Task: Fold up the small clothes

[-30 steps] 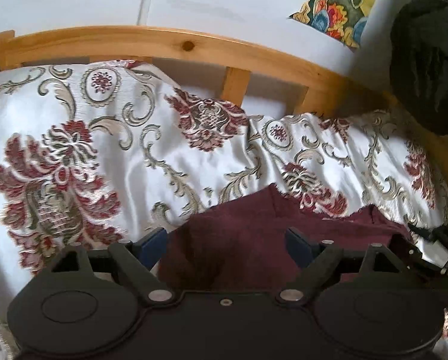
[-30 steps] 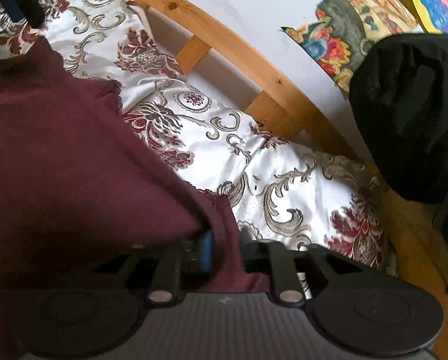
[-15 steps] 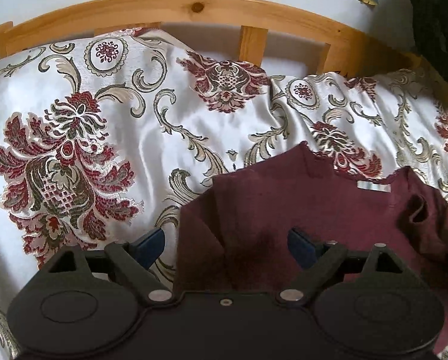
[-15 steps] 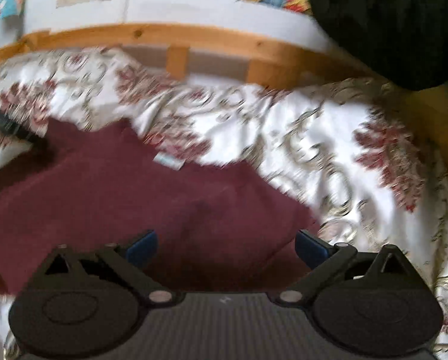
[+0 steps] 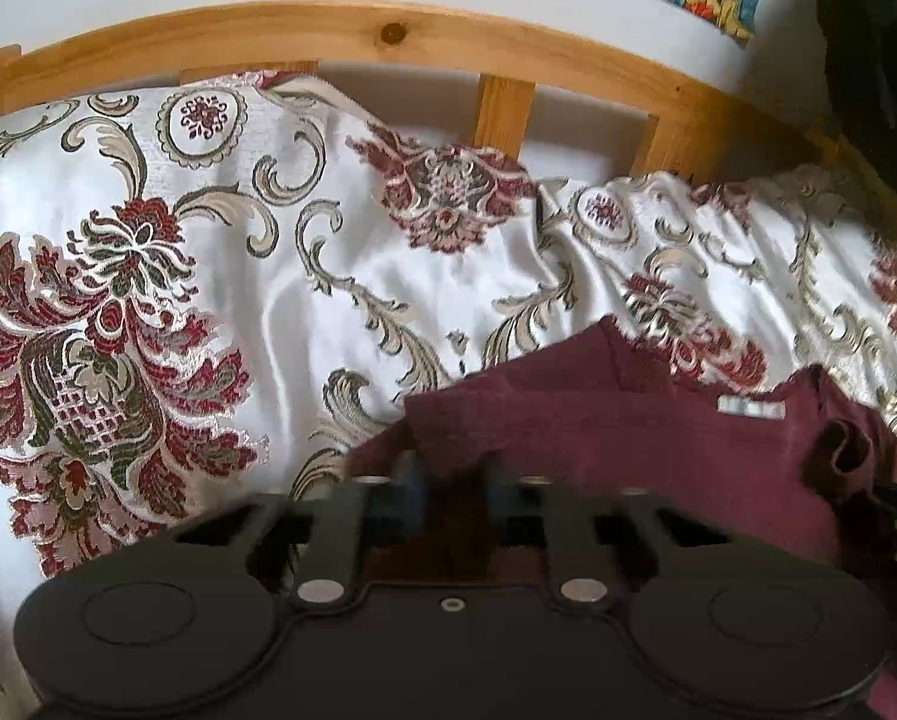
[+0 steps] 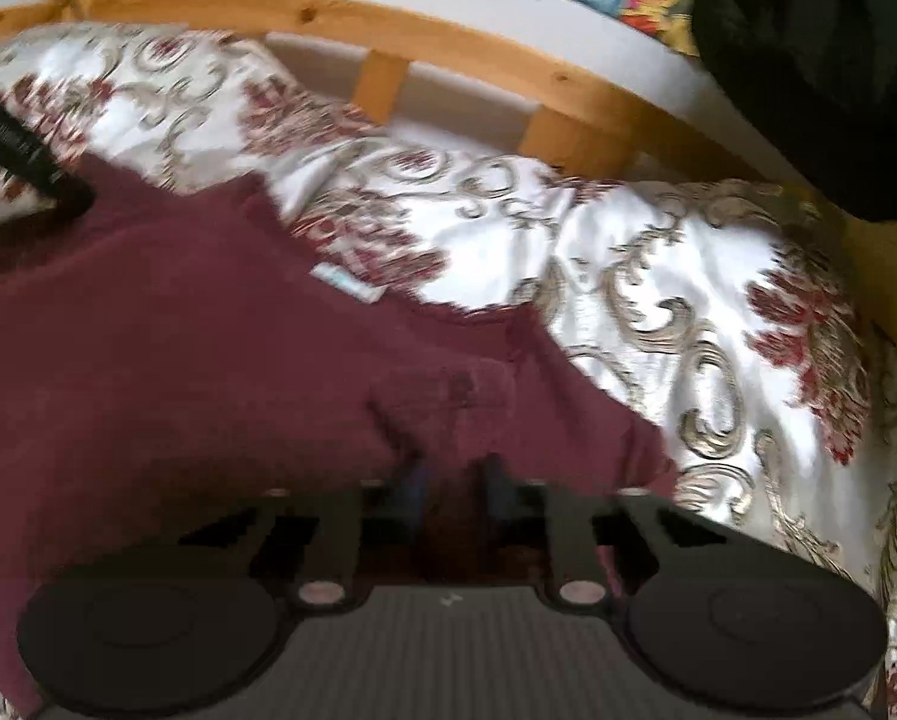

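The maroon garment [image 5: 658, 438] lies spread on the floral bedspread [image 5: 208, 276], near the wooden bed rail [image 5: 388, 30]; the left gripper [image 5: 451, 483] is closing its jaws on a fold at the cloth's near edge; the right gripper [image 6: 451, 480] is likewise closing on maroon cloth [image 6: 208, 348] bunched between its fingers.

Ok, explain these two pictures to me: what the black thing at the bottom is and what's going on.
Each picture comes from a camera on a hand-held gripping tool; a person holds one in each hand. The black shape is that tool's own body. The left tool and the right tool are both closing their jaws on a dark red garment, with its cloth bunched between them. The garment lies on a white bedspread with a red flower pattern, in front of a wooden bed rail. The right view is blurred.
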{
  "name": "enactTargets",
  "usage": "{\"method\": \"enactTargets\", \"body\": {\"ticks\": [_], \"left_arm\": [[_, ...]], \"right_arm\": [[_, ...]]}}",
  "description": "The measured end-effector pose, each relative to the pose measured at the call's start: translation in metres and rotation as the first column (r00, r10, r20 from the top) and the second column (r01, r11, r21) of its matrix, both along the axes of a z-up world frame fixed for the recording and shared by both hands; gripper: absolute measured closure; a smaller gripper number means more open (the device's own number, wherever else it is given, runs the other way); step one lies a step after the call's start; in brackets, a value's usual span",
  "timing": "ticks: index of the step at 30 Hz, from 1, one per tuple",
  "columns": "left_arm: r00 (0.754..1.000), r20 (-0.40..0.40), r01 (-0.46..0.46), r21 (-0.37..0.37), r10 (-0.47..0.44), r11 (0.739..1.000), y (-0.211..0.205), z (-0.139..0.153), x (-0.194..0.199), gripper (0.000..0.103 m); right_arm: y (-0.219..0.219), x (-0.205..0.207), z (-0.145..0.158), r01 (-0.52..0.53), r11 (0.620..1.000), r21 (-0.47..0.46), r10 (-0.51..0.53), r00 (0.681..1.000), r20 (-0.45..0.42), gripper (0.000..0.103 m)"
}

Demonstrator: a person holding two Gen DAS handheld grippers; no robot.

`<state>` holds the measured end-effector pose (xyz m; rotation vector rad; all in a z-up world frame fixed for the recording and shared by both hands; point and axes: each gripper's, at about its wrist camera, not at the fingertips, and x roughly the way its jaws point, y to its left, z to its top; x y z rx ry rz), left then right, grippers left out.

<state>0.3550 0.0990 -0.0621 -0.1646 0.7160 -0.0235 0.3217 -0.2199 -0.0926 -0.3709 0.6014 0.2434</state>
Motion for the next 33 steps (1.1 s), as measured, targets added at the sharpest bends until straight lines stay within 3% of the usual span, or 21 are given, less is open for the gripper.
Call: {"method": "enactTargets", "body": {"ticks": [7, 14, 19, 23, 26, 30, 33], "left_arm": [[0.997, 0.079, -0.017, 0.064, 0.012, 0.998, -0.005, 0.013, -0.011, 0.096], [0.999, -0.029, -0.038, 0.106, 0.041, 0.994, -0.003, -0.002, -0.003, 0.096], [0.998, -0.046, -0.038, 0.114, 0.043, 0.993, -0.003, -0.008, -0.002, 0.09], [0.996, -0.058, -0.056, 0.109, 0.063, 0.992, -0.001, -0.006, -0.003, 0.078], [0.994, -0.067, -0.075, 0.106, 0.083, 0.992, 0.0, -0.005, -0.003, 0.063], [0.992, -0.066, -0.098, 0.107, 0.106, 0.989, 0.001, -0.002, -0.007, 0.036], [0.993, -0.053, -0.095, 0.104, 0.101, 0.99, 0.0, 0.002, -0.012, 0.028]], "right_arm": [[-0.034, 0.009, 0.02, 0.131, 0.988, 0.078, -0.136, 0.988, 0.068, 0.094], [-0.051, 0.023, 0.001, 0.198, 0.978, 0.072, -0.197, 0.98, -0.023, 0.099], [-0.049, 0.021, -0.001, 0.2, 0.978, 0.059, -0.199, 0.98, -0.027, 0.099], [-0.049, 0.021, -0.002, 0.216, 0.975, 0.048, -0.215, 0.976, -0.032, 0.099], [-0.05, 0.019, -0.001, 0.224, 0.974, 0.046, -0.223, 0.975, -0.027, 0.094], [-0.05, 0.013, 0.004, 0.229, 0.972, 0.052, -0.228, 0.974, -0.011, 0.073], [-0.053, 0.007, 0.01, 0.242, 0.968, 0.072, -0.243, 0.97, -0.005, 0.056]]}}
